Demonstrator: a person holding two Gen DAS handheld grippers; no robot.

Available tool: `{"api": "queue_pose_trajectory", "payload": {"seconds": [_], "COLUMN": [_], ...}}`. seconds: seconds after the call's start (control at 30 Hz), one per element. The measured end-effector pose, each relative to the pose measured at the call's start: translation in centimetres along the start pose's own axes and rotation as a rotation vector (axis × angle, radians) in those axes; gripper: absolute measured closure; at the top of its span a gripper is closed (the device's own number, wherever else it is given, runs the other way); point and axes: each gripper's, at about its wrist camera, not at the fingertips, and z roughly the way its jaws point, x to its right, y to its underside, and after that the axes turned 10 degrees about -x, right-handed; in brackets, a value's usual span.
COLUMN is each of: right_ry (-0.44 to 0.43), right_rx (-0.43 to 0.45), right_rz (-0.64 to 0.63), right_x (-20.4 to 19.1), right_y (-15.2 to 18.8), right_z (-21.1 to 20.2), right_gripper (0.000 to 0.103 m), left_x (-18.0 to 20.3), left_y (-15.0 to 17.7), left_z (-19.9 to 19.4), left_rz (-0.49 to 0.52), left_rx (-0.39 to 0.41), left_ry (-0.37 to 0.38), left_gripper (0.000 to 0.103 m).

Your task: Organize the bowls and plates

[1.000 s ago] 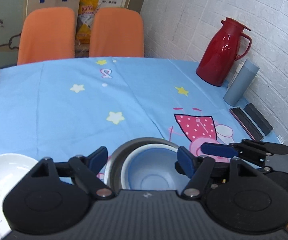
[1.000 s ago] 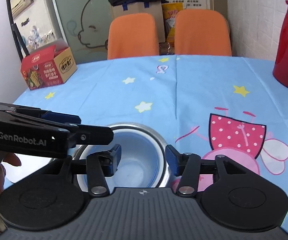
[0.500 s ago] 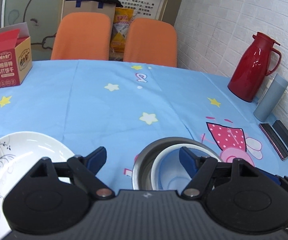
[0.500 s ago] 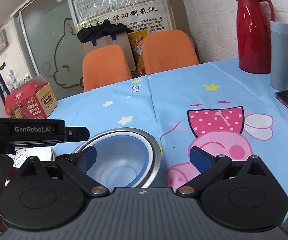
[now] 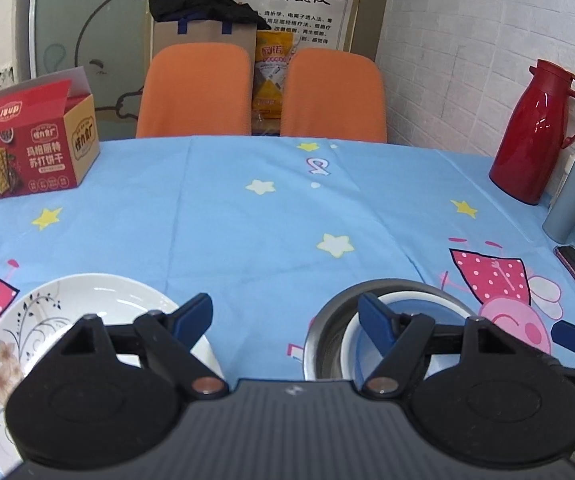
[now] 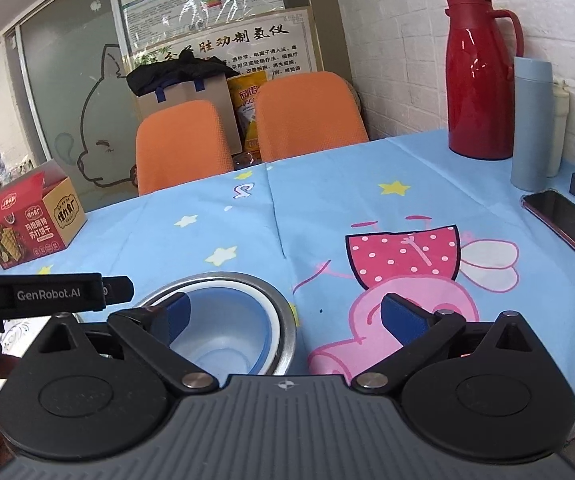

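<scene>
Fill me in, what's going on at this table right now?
A person holds two grippers over a blue-clothed table, sorting dishes. A blue bowl sits nested inside a metal bowl; a floral plate lies beside them. Both the left gripper and the right gripper are open and hold nothing, with the bowls just ahead.

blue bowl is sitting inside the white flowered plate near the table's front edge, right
Not quite. The blue bowl sits inside the metal bowl, not the white flowered plate. In the left wrist view the plate lies empty on the tablecloth, apart from the nested bowls. The rest holds: it is near the front edge.
</scene>
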Motion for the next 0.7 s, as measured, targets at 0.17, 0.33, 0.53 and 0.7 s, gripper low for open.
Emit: {"api": "queue_pose_trajectory", "payload": {"seconds": [0.17, 0.33, 0.53, 0.7], "right_ry": [-0.011, -0.016, -0.016, -0.028], "right_rx": [-0.011, -0.023, -0.049, -0.070], "right_rz": [-0.016, -0.019, -0.024, -0.034], "right_x": [-0.2, -0.1, 0.4, 0.6], "right_y": [0.1, 0.2, 0.7, 0.7], "right_z": [0.1, 0.5, 1.2, 2.0], "right_gripper": [0.000, 0.000, 0.000, 0.000], "left_x": [-0.1, -0.1, -0.7, -0.1], "left_y": [0.1, 0.0, 0.1, -0.6], "left_z": [-0.1, -0.1, 0.0, 1.3], "left_rz": [-0.015, -0.019, -0.003, 0.068], "left_rx": [-0.007, -0.027, -0.052, -0.111], "left_ry": [0.011, 0.036, 0.116, 0.186], "left_gripper": [0.029, 0.029, 0.029, 0.029]}}
